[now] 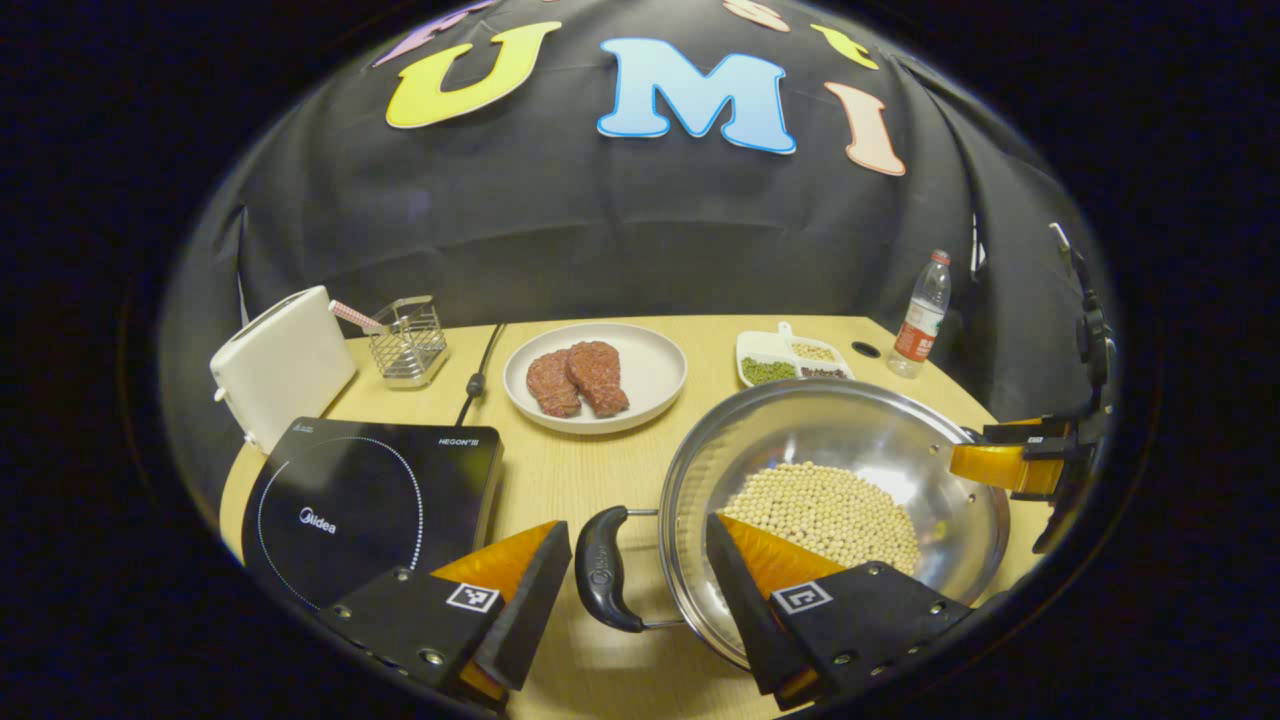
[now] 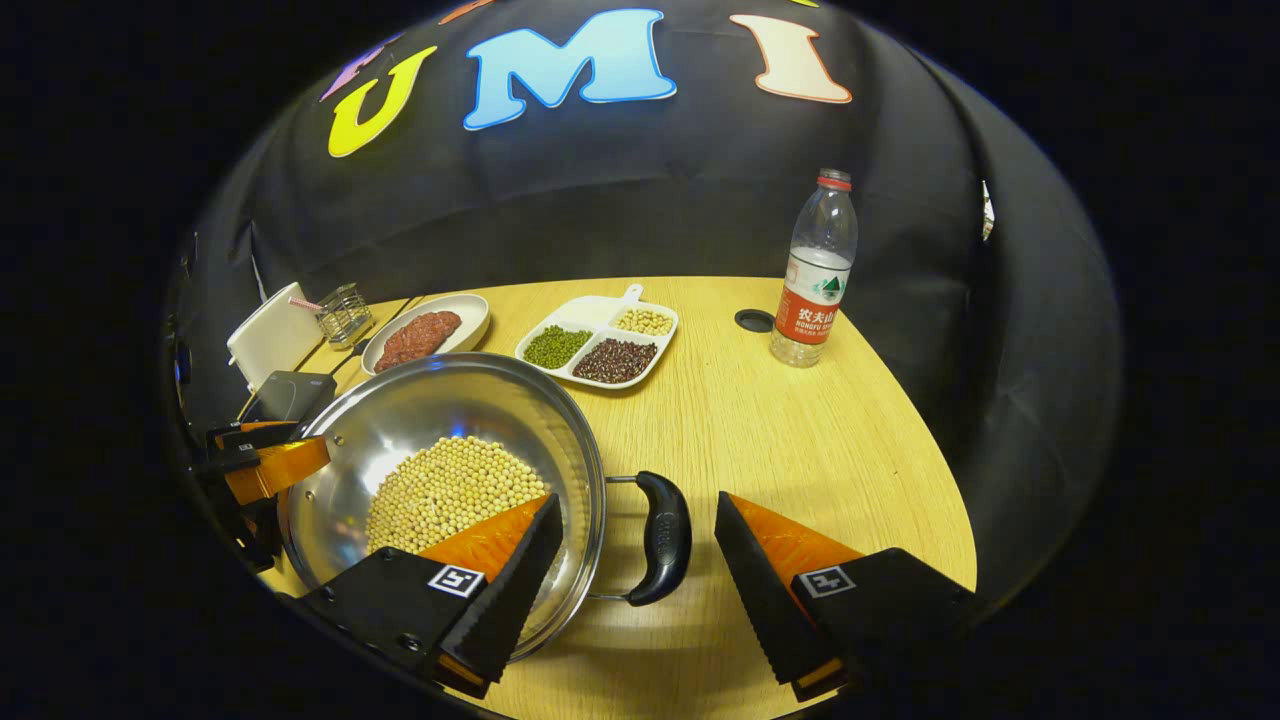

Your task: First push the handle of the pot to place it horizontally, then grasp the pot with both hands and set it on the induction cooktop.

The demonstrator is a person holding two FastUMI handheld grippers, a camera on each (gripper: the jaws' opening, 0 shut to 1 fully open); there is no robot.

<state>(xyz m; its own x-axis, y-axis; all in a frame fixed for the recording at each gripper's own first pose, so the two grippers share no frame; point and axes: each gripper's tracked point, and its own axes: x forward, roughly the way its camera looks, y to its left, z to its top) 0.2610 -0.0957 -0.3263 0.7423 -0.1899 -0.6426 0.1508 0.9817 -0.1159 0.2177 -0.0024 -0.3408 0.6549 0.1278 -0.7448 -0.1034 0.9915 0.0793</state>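
Observation:
A steel pot [image 1: 880,440] holding pale beans [image 1: 825,510] rests on the wooden table [image 1: 600,470], right of the black induction cooktop [image 1: 370,495]. My left gripper [image 1: 638,522] is open and straddles the pot's black left handle [image 1: 603,570], one finger over the rim, the other outside. In the right gripper view the pot [image 2: 440,420] lies at left. My right gripper [image 2: 638,500] is open around the black right handle [image 2: 664,540]. Each gripper appears across the pot in the other's view: the right gripper [image 1: 1010,460], the left gripper [image 2: 265,465]. Neither handle looks pinched.
Behind the pot stand a plate of raw meat [image 1: 590,378], a divided dish of beans [image 2: 600,345] and a water bottle [image 2: 815,275]. A white toaster [image 1: 282,365], a wire rack [image 1: 408,342] and a power cable [image 1: 478,378] sit behind the cooktop. Table edge runs near my right gripper.

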